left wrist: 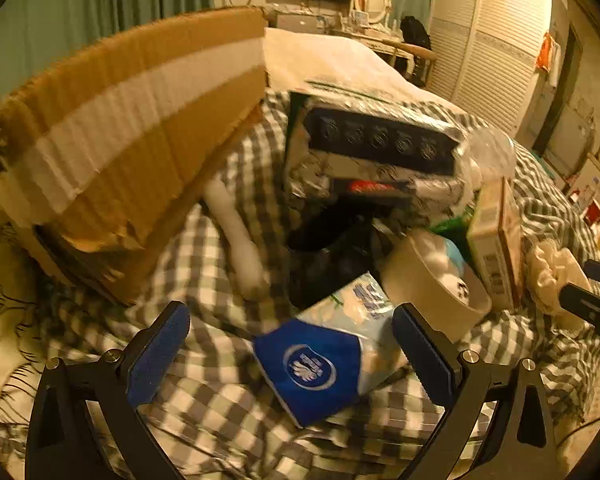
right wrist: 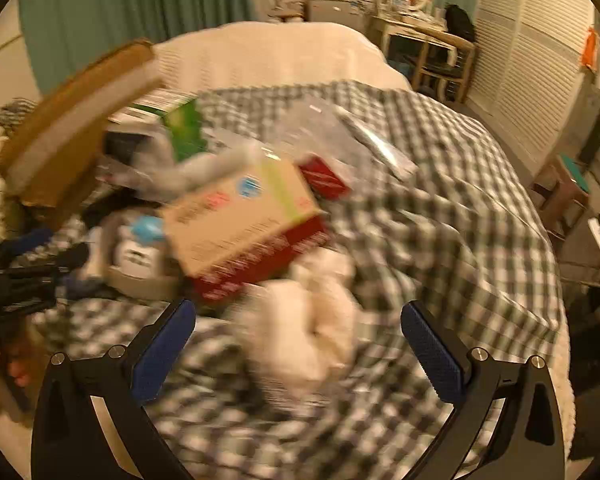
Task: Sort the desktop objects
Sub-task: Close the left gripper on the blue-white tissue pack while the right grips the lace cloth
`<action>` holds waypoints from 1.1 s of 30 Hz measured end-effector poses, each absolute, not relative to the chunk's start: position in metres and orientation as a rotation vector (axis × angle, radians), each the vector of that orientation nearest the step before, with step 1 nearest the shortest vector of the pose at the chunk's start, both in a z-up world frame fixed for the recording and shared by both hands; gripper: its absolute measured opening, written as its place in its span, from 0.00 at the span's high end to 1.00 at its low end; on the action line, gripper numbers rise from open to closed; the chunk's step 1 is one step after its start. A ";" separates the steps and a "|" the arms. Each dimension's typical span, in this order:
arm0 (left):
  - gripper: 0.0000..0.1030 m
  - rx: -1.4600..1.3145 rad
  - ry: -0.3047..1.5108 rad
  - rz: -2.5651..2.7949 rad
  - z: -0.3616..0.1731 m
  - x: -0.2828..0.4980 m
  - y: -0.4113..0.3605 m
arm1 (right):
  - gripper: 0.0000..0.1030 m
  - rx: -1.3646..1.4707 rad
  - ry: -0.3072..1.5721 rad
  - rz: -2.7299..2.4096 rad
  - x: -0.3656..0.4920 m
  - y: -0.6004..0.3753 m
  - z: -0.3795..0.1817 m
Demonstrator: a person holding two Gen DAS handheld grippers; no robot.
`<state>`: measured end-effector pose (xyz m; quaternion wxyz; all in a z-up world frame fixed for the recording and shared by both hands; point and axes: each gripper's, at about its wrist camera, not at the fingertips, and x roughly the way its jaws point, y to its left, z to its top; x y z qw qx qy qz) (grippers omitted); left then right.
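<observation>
Both grippers are hanging over a bed covered by a checked blanket (left wrist: pixel 228 396), each tilted steeply down toward a heap of loose items.

The left gripper (left wrist: pixel 291 354) is standing with its jaws released wide, gripping nothing. Between its blue pads (left wrist: pixel 160 354) a blue-and-white tissue pack (left wrist: pixel 324 360) is lying on the blanket, closer to the right pad, and neither pad is touching it. Just beyond the pack a round beige tub (left wrist: pixel 432 288) is sitting with small white things inside, and a tan carton (left wrist: pixel 496 240) is standing on edge beside it. Behind them a dark flat box with a row of round marks (left wrist: pixel 380 140) is leaning on the pile. A big cardboard flap with a white tape stripe (left wrist: pixel 132 128) is sticking up at the left. A white tube-like object (left wrist: pixel 240 240) is lying between the flap and the pile.

The right gripper (right wrist: pixel 298 346) is also holding its jaws spread, with nothing clasped. This view is badly smeared, so the pale cream bundle (right wrist: pixel 304 332) lying between the pads is possibly crumpled cloth. Past it, a tan-and-red box (right wrist: pixel 248 224) is resting on the pile, with a green packet (right wrist: pixel 184 128) farther back. The left gripper is showing as a dark shape at the left edge.
</observation>
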<state>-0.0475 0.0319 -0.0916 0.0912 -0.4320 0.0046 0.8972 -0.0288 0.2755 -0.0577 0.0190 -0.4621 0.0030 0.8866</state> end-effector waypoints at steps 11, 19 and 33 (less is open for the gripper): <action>0.28 -1.351 -0.263 2.488 -0.102 -0.053 0.018 | 0.31 -1.627 0.050 2.655 -0.034 0.283 -0.081; 0.51 -1.290 -0.215 2.543 -0.089 -0.042 0.019 | 0.72 -1.652 -0.087 2.618 -0.024 0.275 -0.077; 0.74 -1.235 -0.243 2.490 -0.076 -0.010 0.018 | 0.81 -1.467 -0.153 2.719 0.009 0.236 0.003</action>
